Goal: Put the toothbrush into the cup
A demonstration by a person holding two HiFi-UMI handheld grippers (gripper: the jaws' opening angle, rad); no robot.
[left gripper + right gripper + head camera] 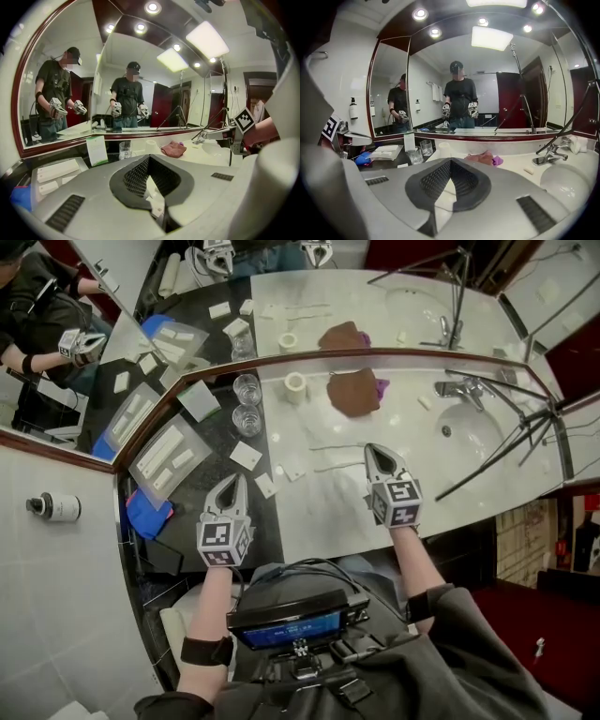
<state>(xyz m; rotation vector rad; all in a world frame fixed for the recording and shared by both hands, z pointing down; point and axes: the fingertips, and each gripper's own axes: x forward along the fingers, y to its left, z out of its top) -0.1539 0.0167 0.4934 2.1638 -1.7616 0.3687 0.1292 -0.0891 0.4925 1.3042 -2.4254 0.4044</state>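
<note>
left tongs, right tongs both clenched, empty; toothbrush beside right tongs; glasses, brown cloth behind.

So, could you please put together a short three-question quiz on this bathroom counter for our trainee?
1. True or false: the brown cloth lies inside the sink basin.
2. Leaving out mirror reflections, how many clear glasses stand on the counter?
3. The right gripper is: A) shut on a toothbrush, B) wide open, C) shut with nothing between its jaws.
Key: 1 false; 2 two; 3 C.
</note>
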